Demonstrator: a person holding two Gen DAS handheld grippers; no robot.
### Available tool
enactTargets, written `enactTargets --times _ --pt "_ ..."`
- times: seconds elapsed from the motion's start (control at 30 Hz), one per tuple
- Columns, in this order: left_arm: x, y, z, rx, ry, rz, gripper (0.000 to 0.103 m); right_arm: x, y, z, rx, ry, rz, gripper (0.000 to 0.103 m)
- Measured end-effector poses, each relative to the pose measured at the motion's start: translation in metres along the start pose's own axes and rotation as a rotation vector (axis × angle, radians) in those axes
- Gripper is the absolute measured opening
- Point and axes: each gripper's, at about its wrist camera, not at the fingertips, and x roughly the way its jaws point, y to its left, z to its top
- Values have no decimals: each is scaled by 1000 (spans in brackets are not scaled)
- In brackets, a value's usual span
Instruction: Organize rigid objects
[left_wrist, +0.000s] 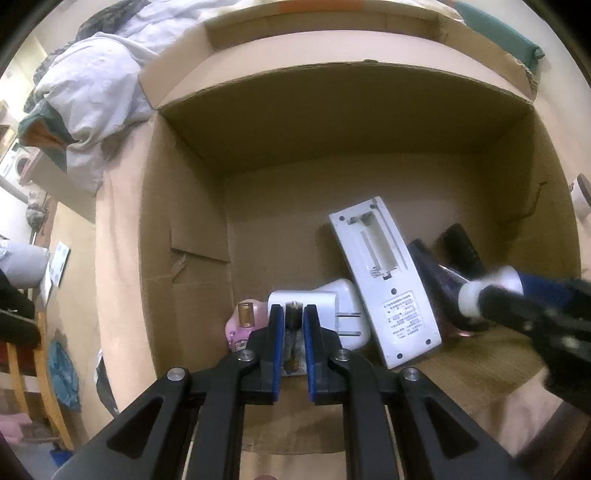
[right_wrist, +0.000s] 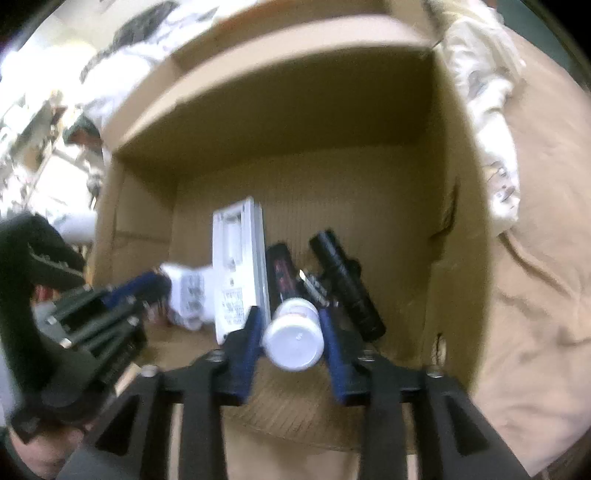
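1. My left gripper (left_wrist: 293, 314), black-framed with blue pads, points steeply down into the open brown cardboard box (left_wrist: 184, 206), its jaws drawn nearly together and pinching a small dark cylindrical battery (left_wrist: 294, 314) that stands upright between the pads.

2. Just under that battery, on the box floor, lies a white plastic plug adapter (left_wrist: 343, 295) with its two metal prongs showing; a small pink bottle with a gold cap (left_wrist: 243, 321) sits against its left side.

3. To the right of the adapter, a long white remote control (left_wrist: 384, 273) lies face down, its battery compartment uncovered and a printed label near its lower end.

4. My right gripper (right_wrist: 293, 332) reaches into the same box, its jaws part-way spread around a white plastic bottle with a white cap (right_wrist: 293, 334). The cap faces the camera; the blue pads stand close on either side, but the blur keeps me from telling whether they press on it.

5. Beyond the white bottle, a dark glossy tube (right_wrist: 280, 269) and a black cylindrical flashlight (right_wrist: 345, 280) lie side by side on the box floor, right of the remote.

6. Rumpled white cloth (left_wrist: 96, 96) is heaped outside the box, past its far left corner.
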Motion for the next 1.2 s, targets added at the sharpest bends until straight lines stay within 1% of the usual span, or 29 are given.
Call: enactTargets --times 0.03,0.07,0.1,0.13,0.17,0.2,0.23,0.27,0.33,0.4,0.43,0.47,0.53,0.6,0.73,0.8,0.87,0.93,1.0,1.03,1.07,1.17,1.2 --pt "-1 0 0 -6 -1 0 24 -3 0 2 1 -11 11 55" --pt "-2 0 0 -11 -3 -4 39 -6 3 2 -10 -26 9 60" --pt "-3 0 0 -19 -4 -15 48 -9 6 3 -28 -47 9 64" --pt "-5 1 0 -23 -7 -24 59 -13 9 3 -46 -71 8 75" --pt "-7 1 0 -28 -15 -29 60 -18 12 3 -62 -98 -8 92" --pt "-9 1 0 -33 -22 -31 60 -23 15 2 -78 -135 -25 99" --pt "-11 2 0 -36 -27 -34 65 -28 15 5 -81 -162 -27 103" --pt "-15 2 -1 -46 -33 -44 77 -32 14 6 -76 -184 -17 103" --pt "-22 4 -1 -65 -48 -63 88 -38 9 8 -48 -206 15 103" --pt "-29 7 -1 -80 -58 -75 91 -42 5 10 -22 -211 37 103" --pt "-32 9 0 -88 -62 -81 94 -43 4 10 -13 -217 39 103" --pt "-38 11 -1 -102 -67 -92 97 -45 3 10 -10 -225 35 103" --pt "-46 15 -1 -121 -80 -106 97 -50 3 9 2 -244 16 103" --pt "-52 16 -2 -121 -87 -94 98 -56 3 6 6 -266 19 103" --pt "-71 19 -2 -113 -97 -30 97 -76 2 -1 19 -311 15 103" --pt "-87 26 -3 -121 -139 -15 97 -85 2 -3 21 -314 -1 103" --pt "-109 31 -9 -130 -210 -4 97 -95 3 -5 19 -318 2 103" --pt "-128 36 -14 -151 -266 27 97 -108 10 -9 -16 -324 -8 103" --pt "-150 42 -23 -186 -315 42 97 -123 18 -18 -62 -351 -44 103" --pt "-158 44 -28 -196 -331 37 97 -130 22 -22 -80 -364 -55 103" --pt "-167 48 -34 -208 -353 14 97 -137 25 -26 -94 -379 -60 103" --pt "-184 54 -48 -222 -374 -68 98 -162 35 -44 -132 -433 -75 103" --pt "-188 54 -52 -223 -381 -66 97 -168 37 -49 -140 -448 -88 103"
